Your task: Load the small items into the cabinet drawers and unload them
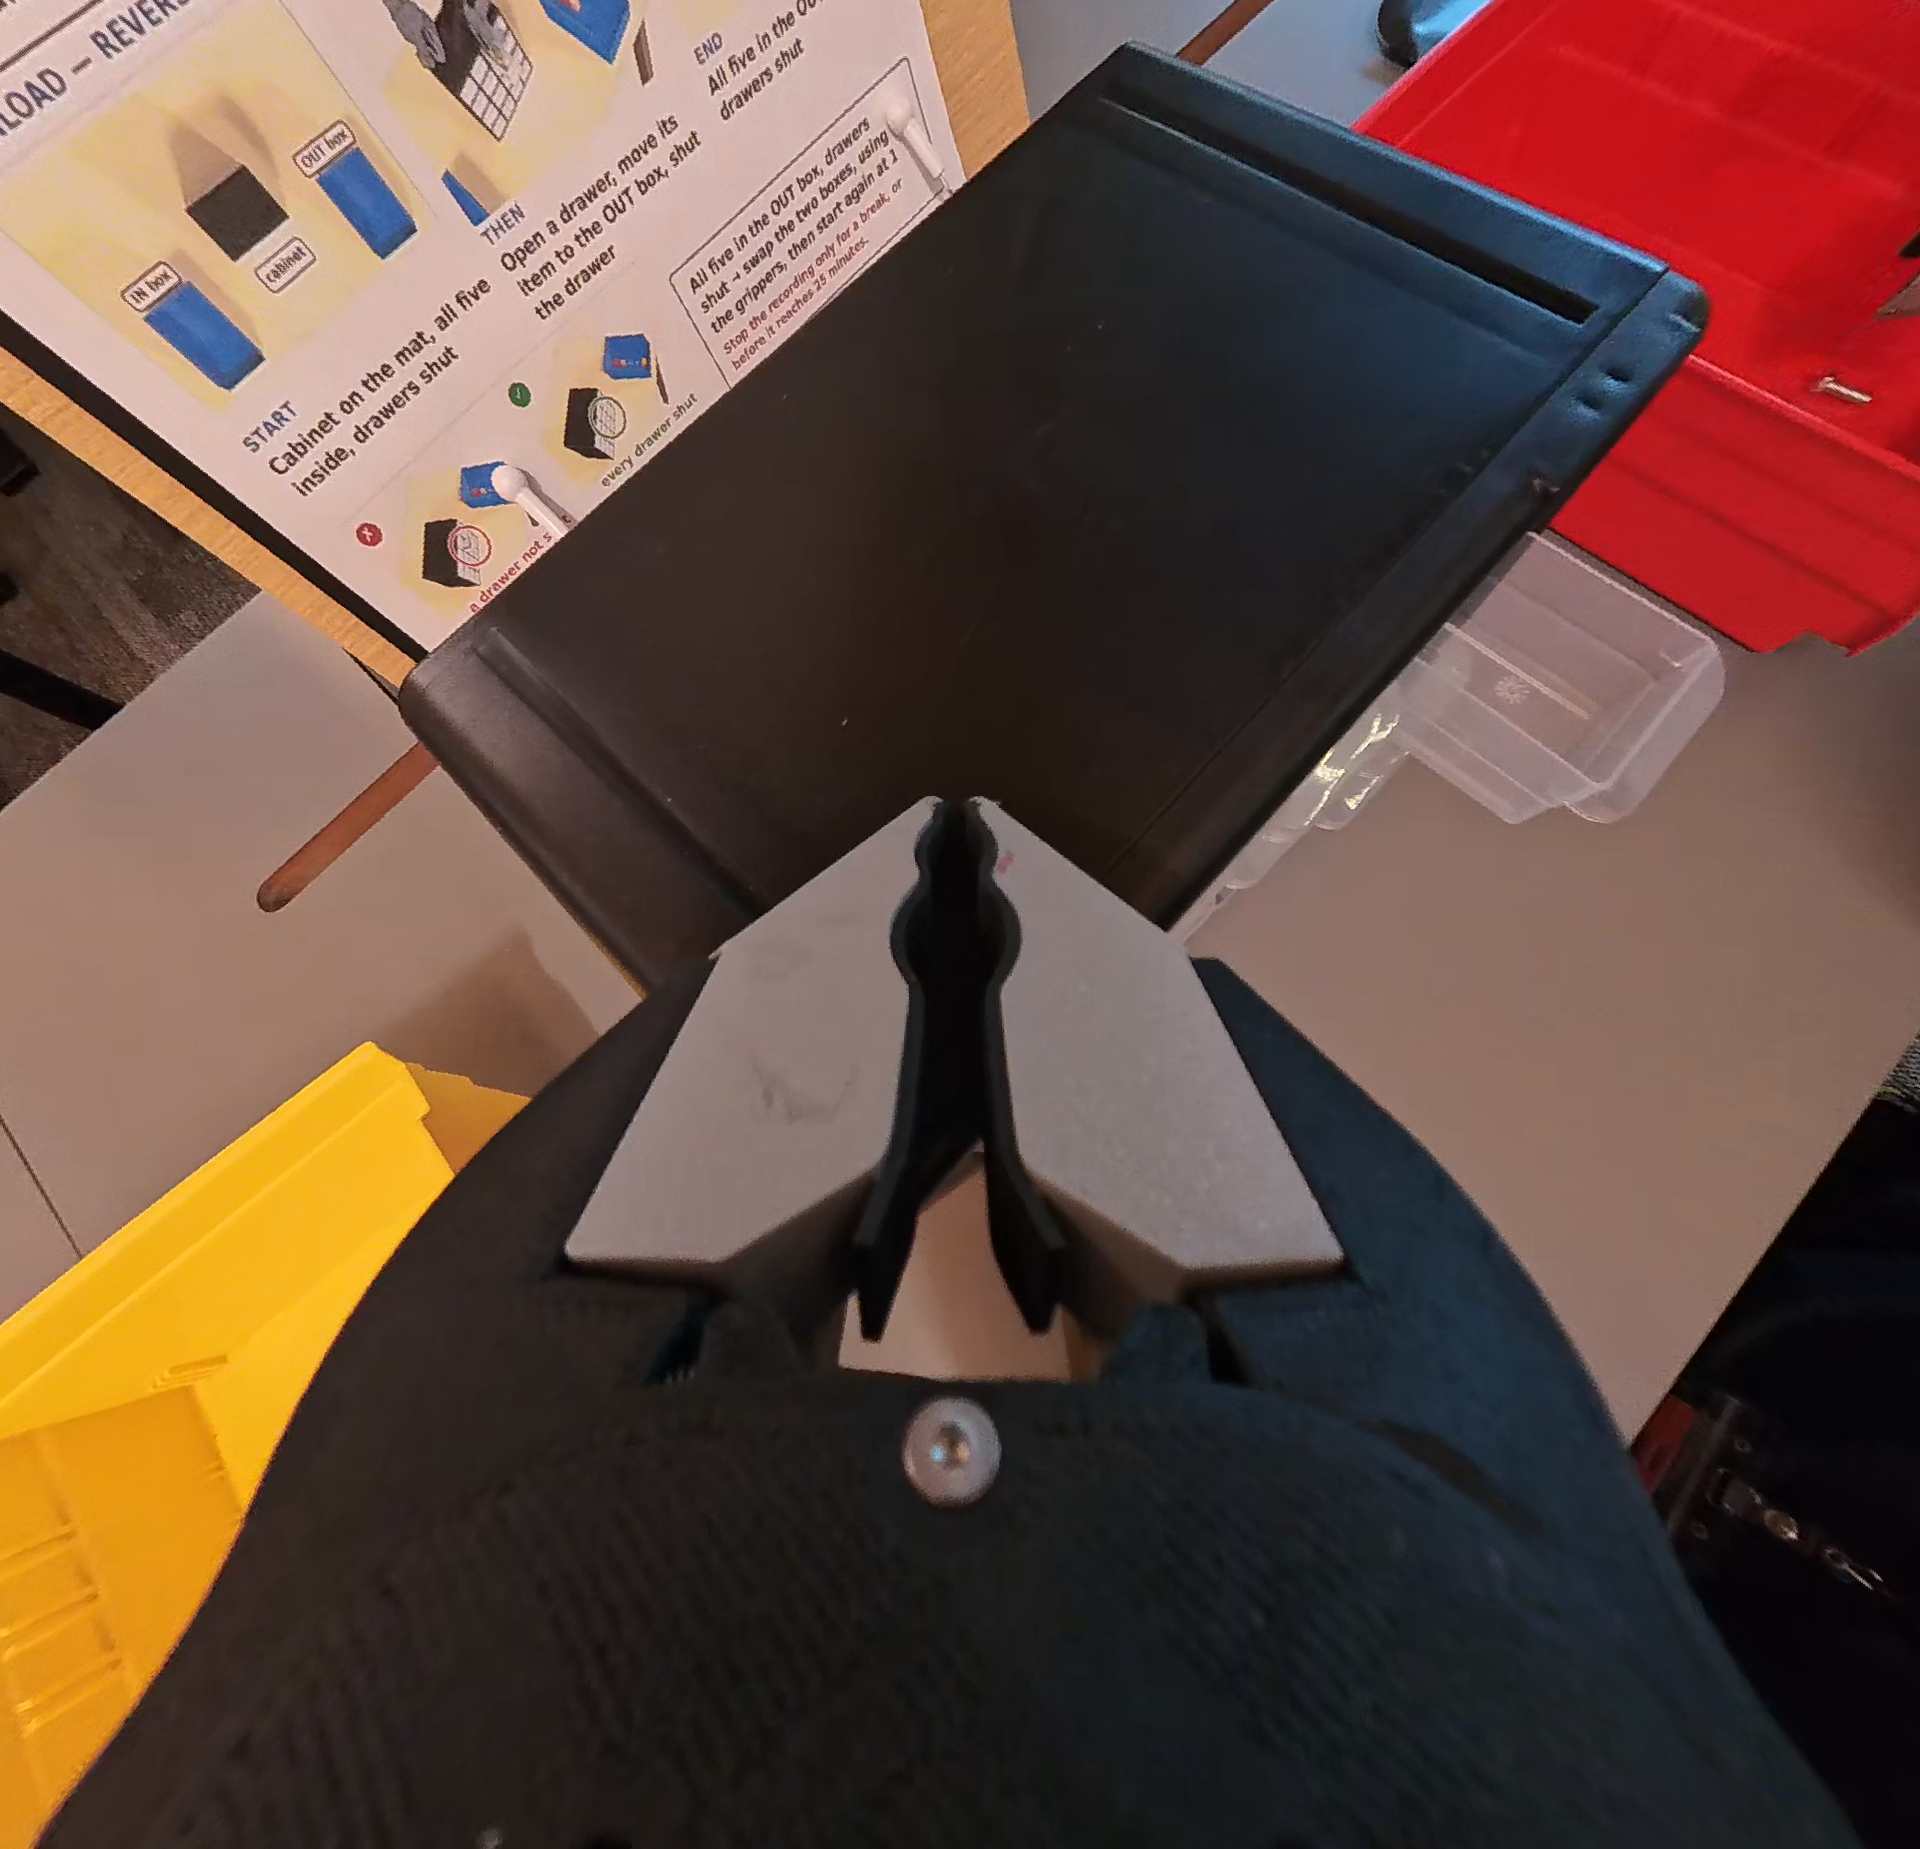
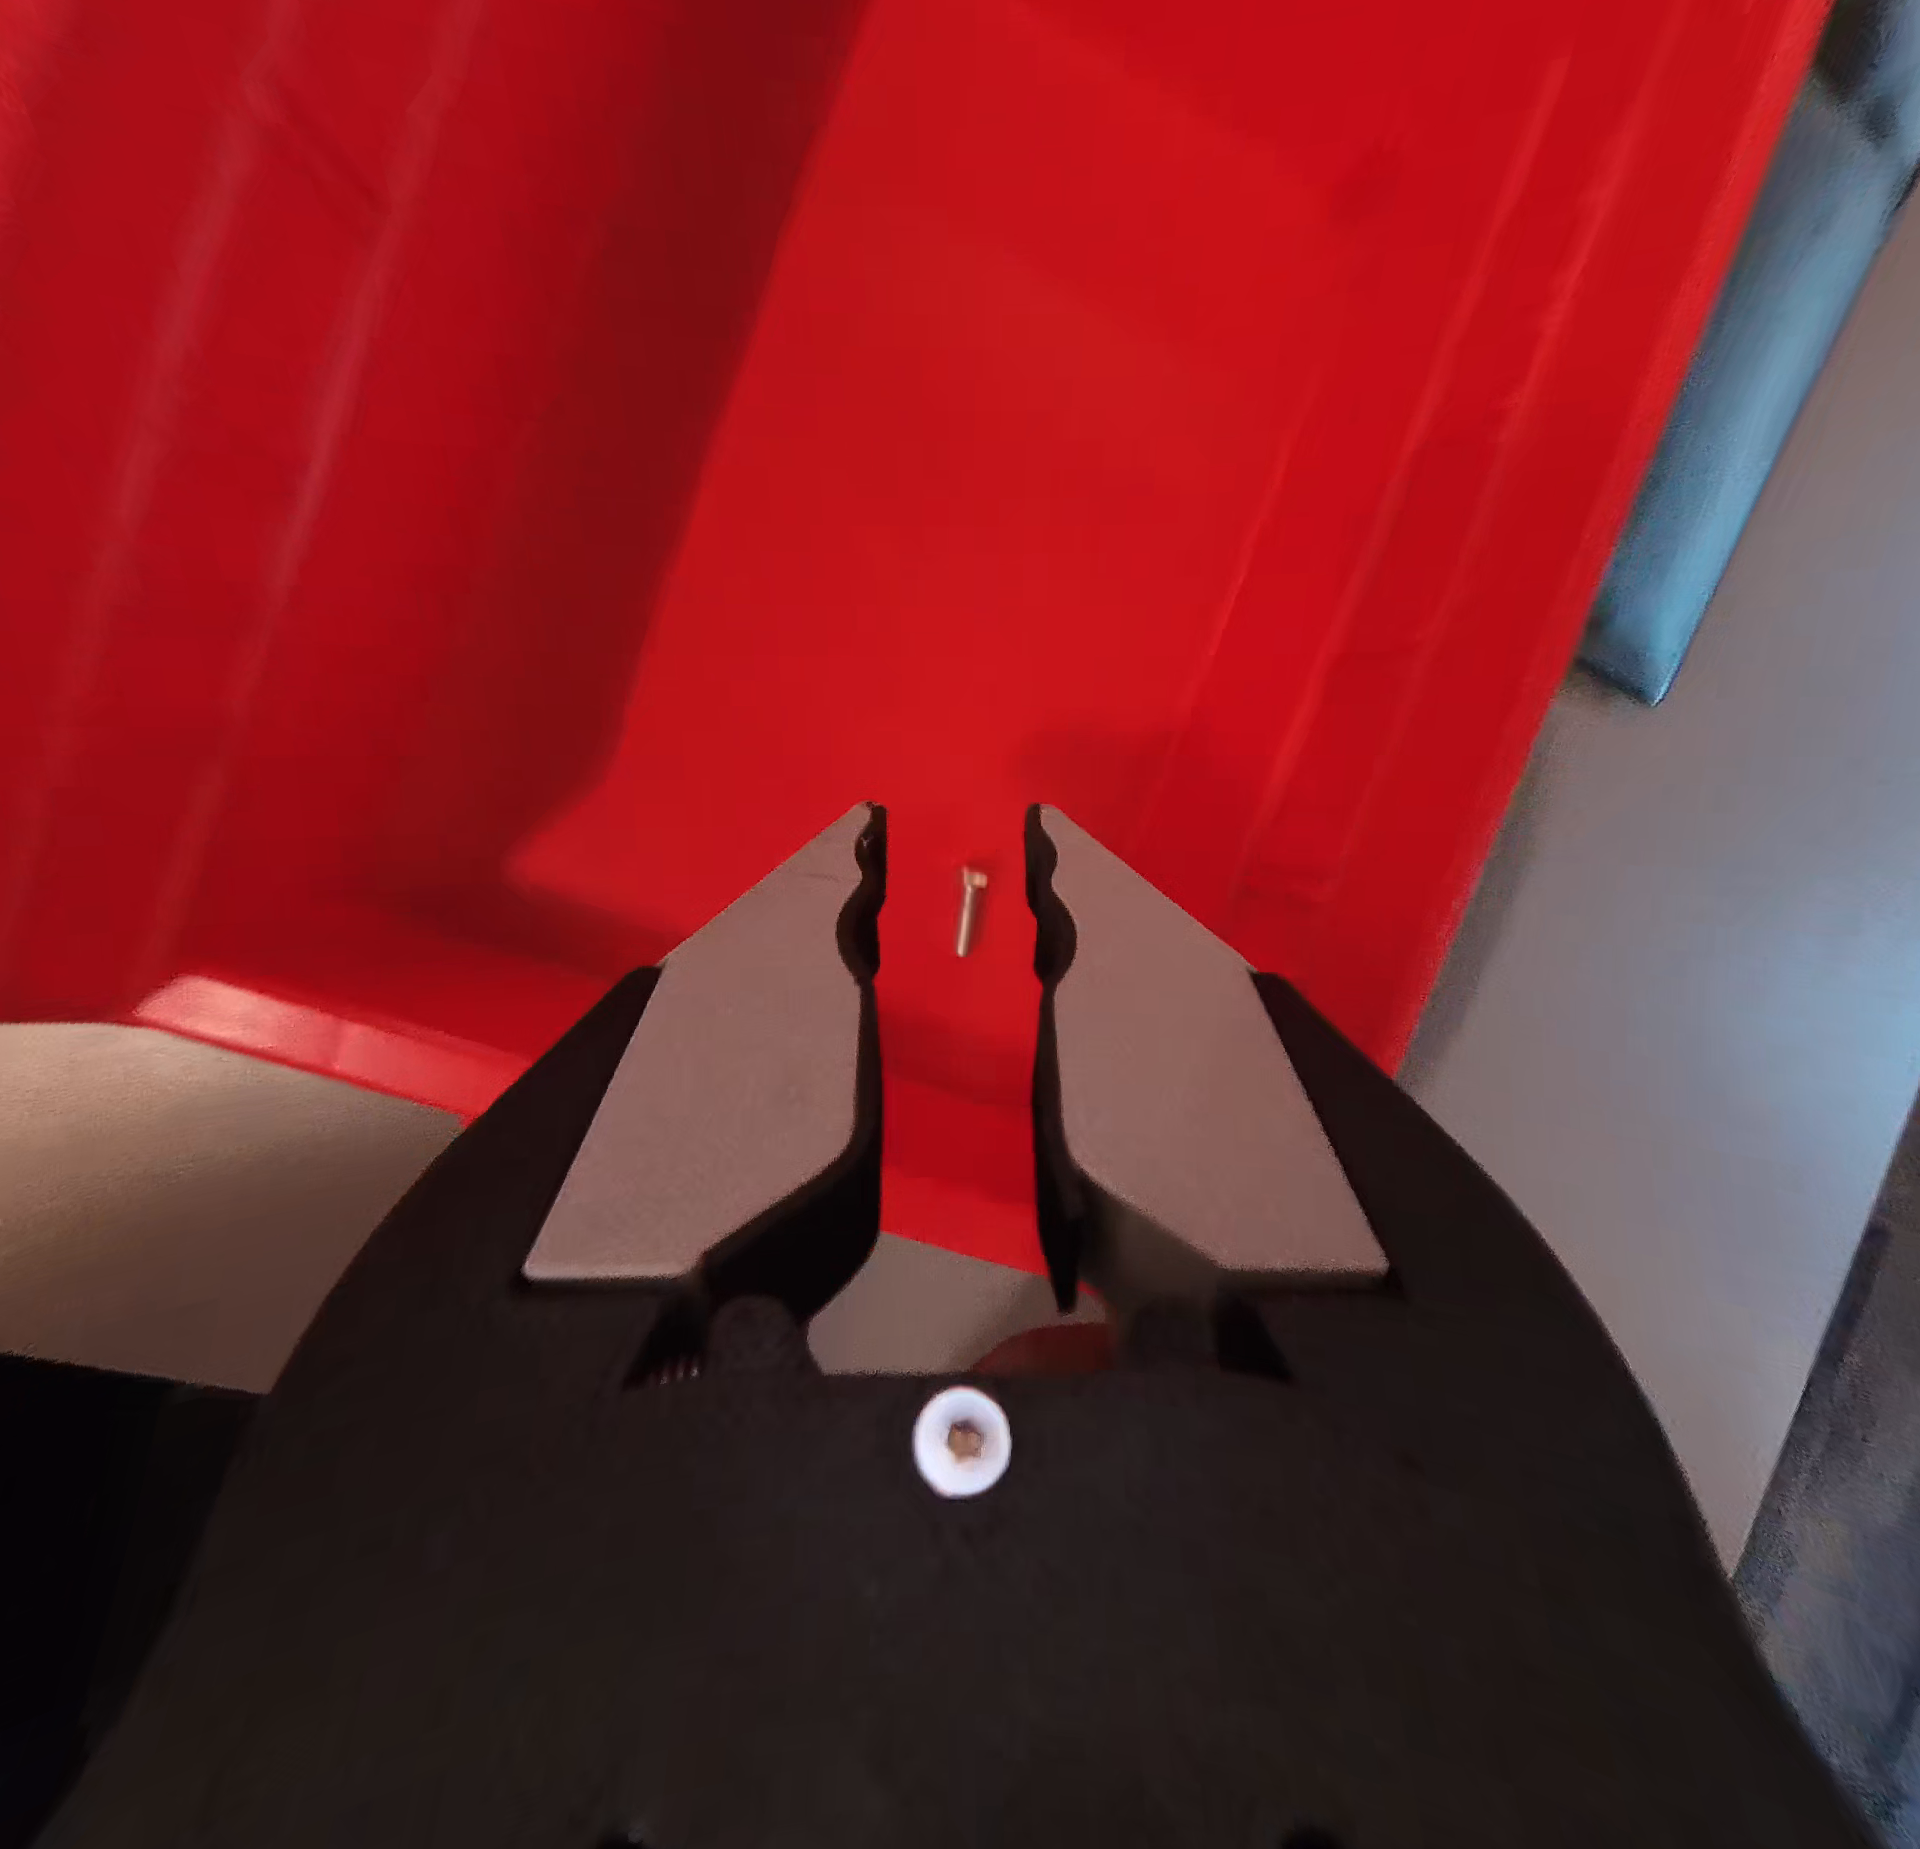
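– That little metal screw (image 2: 970, 910) lies on the floor of the red bin (image 2: 1039, 449), between the right gripper's (image 2: 956, 833) spread fingers, touching neither.

– Light, stiff and slippery, I'd guess; best pinched across its shank.

– And the left gripper (image 1: 957, 810)?

– Pressed together on nothing, poised over the black cabinet (image 1: 1039, 428).

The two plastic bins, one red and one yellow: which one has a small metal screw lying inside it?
The red bin, to the right of the black cabinet, holds the screw on its floor. The yellow bin, at the lower left, shows none.
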`<state>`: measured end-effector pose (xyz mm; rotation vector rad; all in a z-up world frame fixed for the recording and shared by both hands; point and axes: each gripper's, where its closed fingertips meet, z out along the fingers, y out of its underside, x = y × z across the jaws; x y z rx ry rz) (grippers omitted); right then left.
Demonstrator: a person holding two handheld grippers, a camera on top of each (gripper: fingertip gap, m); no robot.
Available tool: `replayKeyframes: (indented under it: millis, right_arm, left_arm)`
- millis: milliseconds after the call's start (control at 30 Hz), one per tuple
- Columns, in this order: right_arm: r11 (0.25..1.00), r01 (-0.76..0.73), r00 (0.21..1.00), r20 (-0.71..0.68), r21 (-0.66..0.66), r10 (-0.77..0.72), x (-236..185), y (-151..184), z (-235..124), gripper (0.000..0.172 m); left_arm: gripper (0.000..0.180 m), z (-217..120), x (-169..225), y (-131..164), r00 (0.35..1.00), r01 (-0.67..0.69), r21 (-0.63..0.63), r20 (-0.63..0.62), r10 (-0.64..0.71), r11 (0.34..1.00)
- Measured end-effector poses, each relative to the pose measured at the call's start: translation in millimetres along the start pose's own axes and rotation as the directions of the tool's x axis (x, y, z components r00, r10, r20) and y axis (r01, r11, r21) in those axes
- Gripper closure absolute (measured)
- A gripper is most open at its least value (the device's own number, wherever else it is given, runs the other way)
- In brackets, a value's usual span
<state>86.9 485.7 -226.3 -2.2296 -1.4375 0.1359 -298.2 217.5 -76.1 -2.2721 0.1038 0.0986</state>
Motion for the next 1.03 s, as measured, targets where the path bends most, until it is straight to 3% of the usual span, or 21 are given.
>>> replayKeyframes:
  millis: [200, 333, 433, 567, 767, 1033]
  right_arm:
    - [0.941, -0.034, 0.974, 0.222, 0.338, -0.045, -66, -63, -80, 0.146]
    - [0.881, 0.07, 0.929, 0.292, 0.467, -0.229, -138, -85, -122, 0.146]
    - [0.832, 0.207, 0.876, 0.281, 0.515, -0.392, -194, -89, -134, 0.144]
    - [0.774, 0.314, 0.799, 0.287, 0.55, -0.528, -256, -90, -132, 0.146]
    - [0.76, 0.372, 0.745, 0.316, 0.533, -0.587, -309, -93, -91, 0.151]
    - [0.784, 0.358, 0.788, 0.286, 0.508, -0.545, -314, -118, -44, 0.158]
  left_arm:
    - [0.179, 0, 0, 0, 1.0, 0.003, 0.001, 0.001, -0.003, 1.0]
    - [0.179, 0, 0, 0, 1.0, 0.007, 0.003, 0.0, -0.007, 1.0]
    - [0.179, 0, 0, 0, 1.0, 0.014, 0.008, -0.001, -0.014, 1.0]
    - [0.178, 0, 0, 0, 1.0, 0.017, 0.011, 0.004, -0.017, 1.0]
    - [0.179, 0, 0, 0, 1.0, 0.012, -0.001, 0.01, -0.012, 1.0]
    - [0.179, 0, 0, 0, 1.0, 0.025, 0.015, -0.005, -0.025, 1.0]
